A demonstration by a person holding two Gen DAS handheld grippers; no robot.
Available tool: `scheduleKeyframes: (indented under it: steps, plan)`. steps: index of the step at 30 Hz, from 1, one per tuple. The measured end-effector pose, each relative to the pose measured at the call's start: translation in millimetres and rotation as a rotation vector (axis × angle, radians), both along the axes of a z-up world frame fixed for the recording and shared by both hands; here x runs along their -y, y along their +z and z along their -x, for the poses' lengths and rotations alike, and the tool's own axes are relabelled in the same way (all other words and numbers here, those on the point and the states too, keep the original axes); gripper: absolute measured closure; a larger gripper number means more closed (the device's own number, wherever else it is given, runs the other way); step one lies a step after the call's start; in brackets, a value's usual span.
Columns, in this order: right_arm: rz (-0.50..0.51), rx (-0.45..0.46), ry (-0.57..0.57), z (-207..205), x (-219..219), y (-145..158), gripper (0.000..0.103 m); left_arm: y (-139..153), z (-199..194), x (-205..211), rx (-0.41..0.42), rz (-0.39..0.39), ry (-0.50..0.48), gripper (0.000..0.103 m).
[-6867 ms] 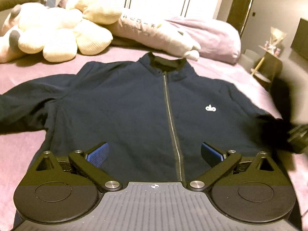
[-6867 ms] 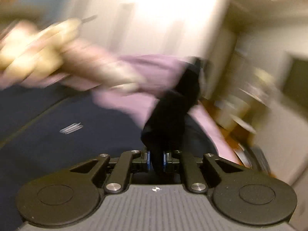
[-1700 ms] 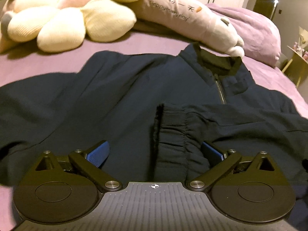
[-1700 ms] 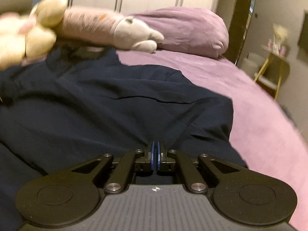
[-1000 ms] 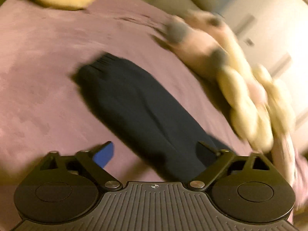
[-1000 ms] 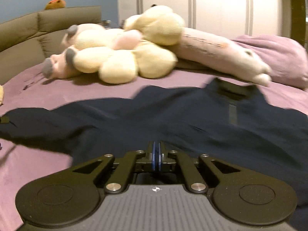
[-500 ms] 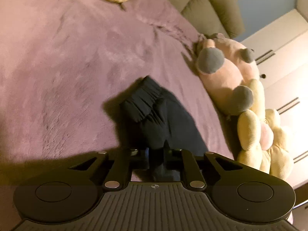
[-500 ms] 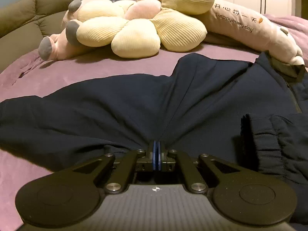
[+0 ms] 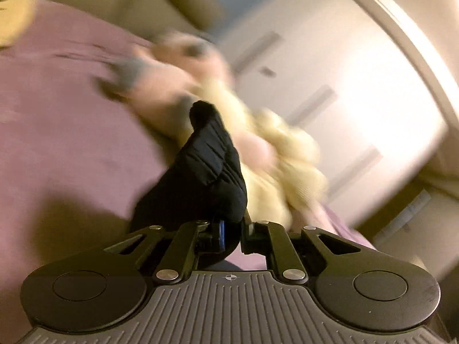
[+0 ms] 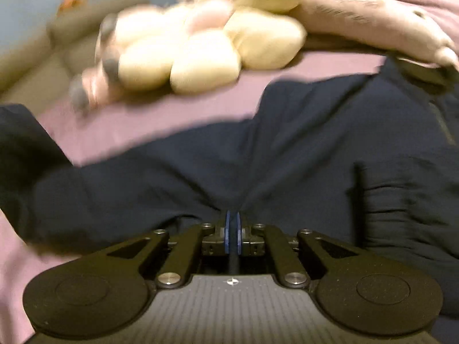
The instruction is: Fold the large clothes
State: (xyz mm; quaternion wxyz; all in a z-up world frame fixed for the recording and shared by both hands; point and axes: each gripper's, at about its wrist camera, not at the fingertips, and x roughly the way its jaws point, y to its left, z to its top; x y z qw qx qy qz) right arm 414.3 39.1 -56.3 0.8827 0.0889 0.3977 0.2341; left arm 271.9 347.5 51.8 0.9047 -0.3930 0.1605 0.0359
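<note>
No writing reads in either blurred view. At lower center of the left view, my left gripper [image 9: 231,236] is clenched on the jacket's cuff [image 9: 206,163], which stands up mid-frame above open purple bed [image 9: 57,132] at left, plush toys [image 9: 275,154] to the right. In the right view, my right gripper [image 10: 233,229] pinches the navy jacket [image 10: 258,154] spread across mid-frame; bare bed shows along the left edge, the other sleeve [image 10: 407,200] lies folded at right.

The dark navy cloth jacket [image 10: 287,149] looks matt and soft, its ribbed knit cuff [image 9: 210,154] finely ridged. The mauve bed cover [image 9: 63,109] has a short, velvety nap. The cream flower-shaped plush cushion [image 10: 206,54] looks like corded fabric
</note>
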Motion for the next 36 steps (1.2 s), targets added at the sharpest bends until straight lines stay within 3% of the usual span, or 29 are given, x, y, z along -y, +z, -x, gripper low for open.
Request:
scheduleKeyframes:
  steps: [4,9,11,12,14,16,17,19,20,23,27,30,32,34,35,36]
  plan:
    - [-0.153,0.086,-0.097,35,68,32,0.098,6,-42,108,0.017,-0.06,-0.241,0.092]
    - [-0.2,0.089,-0.249,66,160,45,0.097,-34,-84,246,-0.089,-0.22,-0.403,0.087]
    - [-0.181,0.067,-0.284,69,186,41,0.097,-61,-95,285,-0.152,-0.299,-0.418,0.064]
    - [-0.172,0.047,-0.298,70,197,37,0.097,-79,-101,302,-0.201,-0.318,-0.447,0.046]
    - [-0.182,0.002,-0.325,68,215,29,0.097,-106,-109,320,-0.279,-0.349,-0.486,0.037]
    - [-0.211,-0.04,-0.339,65,232,24,0.097,-108,-101,323,-0.24,-0.453,-0.479,0.022]
    - [-0.235,-0.058,-0.345,63,238,21,0.094,-103,-97,324,-0.245,-0.473,-0.496,0.019]
    - [-0.282,-0.083,-0.354,58,246,18,0.083,-91,-81,314,-0.217,-0.437,-0.488,0.017]
    - [-0.31,-0.089,-0.359,57,249,17,0.072,-85,-70,305,-0.198,-0.405,-0.471,0.015]
    - [-0.423,-0.123,-0.351,54,249,13,0.065,-73,-37,268,-0.161,-0.328,-0.373,0.014]
    - [-0.509,-0.177,-0.309,36,227,8,0.051,-85,-15,218,-0.256,-0.314,-0.206,0.018]
    - [-0.475,-0.212,-0.285,19,200,3,0.051,-98,-12,192,-0.356,-0.287,-0.154,0.024]
    - [-0.452,-0.218,-0.264,9,181,2,0.052,-101,-9,181,-0.368,-0.257,-0.137,0.025]
    - [-0.35,-0.2,-0.253,1,162,4,0.064,-103,-15,176,-0.391,-0.252,-0.126,0.028]
    - [-0.288,-0.199,-0.25,-4,154,4,0.083,-105,-17,174,-0.399,-0.251,-0.125,0.029]
    - [-0.245,-0.198,-0.25,-7,148,5,0.087,-107,-22,175,-0.406,-0.249,-0.124,0.033]
